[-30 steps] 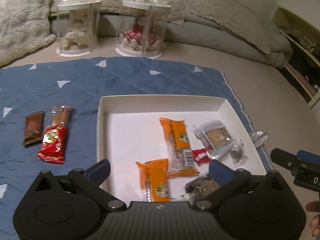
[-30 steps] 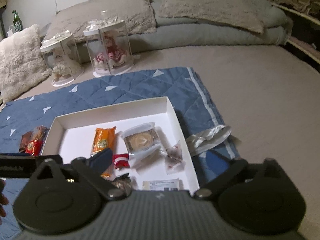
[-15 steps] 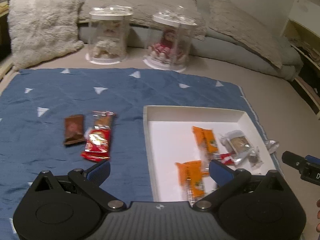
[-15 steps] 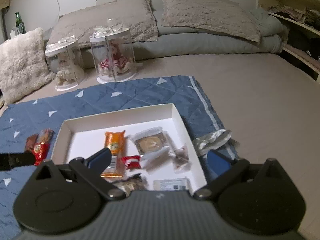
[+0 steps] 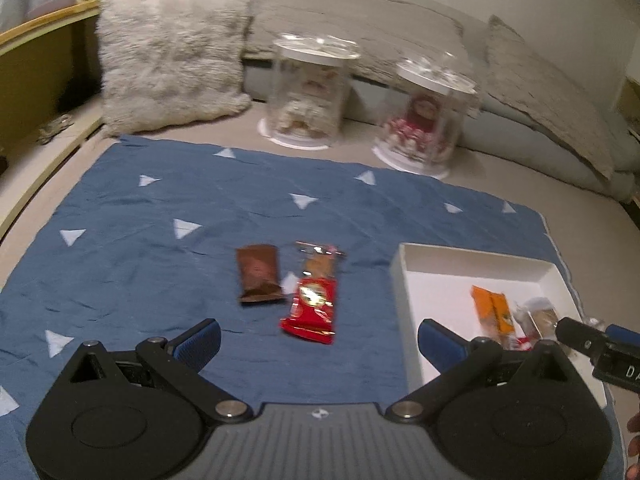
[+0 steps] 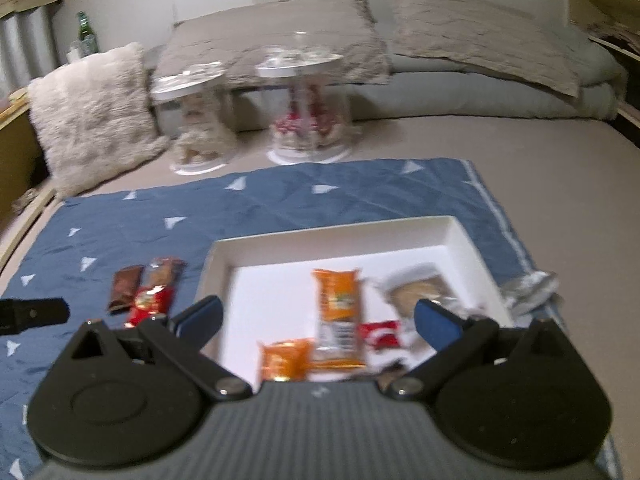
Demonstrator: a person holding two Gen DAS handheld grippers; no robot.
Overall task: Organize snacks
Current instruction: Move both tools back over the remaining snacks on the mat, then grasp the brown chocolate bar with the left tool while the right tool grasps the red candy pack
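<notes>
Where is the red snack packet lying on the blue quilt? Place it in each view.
Left wrist view: red snack packet at lower centre, right of the brown packet.
Right wrist view: red snack packet at lower left, beside the same brown packet.
Shared landmark: white box, to its right.

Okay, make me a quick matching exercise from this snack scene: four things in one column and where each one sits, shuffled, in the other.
Things:
1. brown snack bar
2. orange packet
3. silver wrapper
4. fluffy cushion

Places:
A. inside the white box
B. beyond the blue mat's far edge, left of the clear domes
C. on the mat, left of the red packet
D. outside the box, by its right wall

Pairs: 1-C, 2-A, 3-D, 4-B
</notes>
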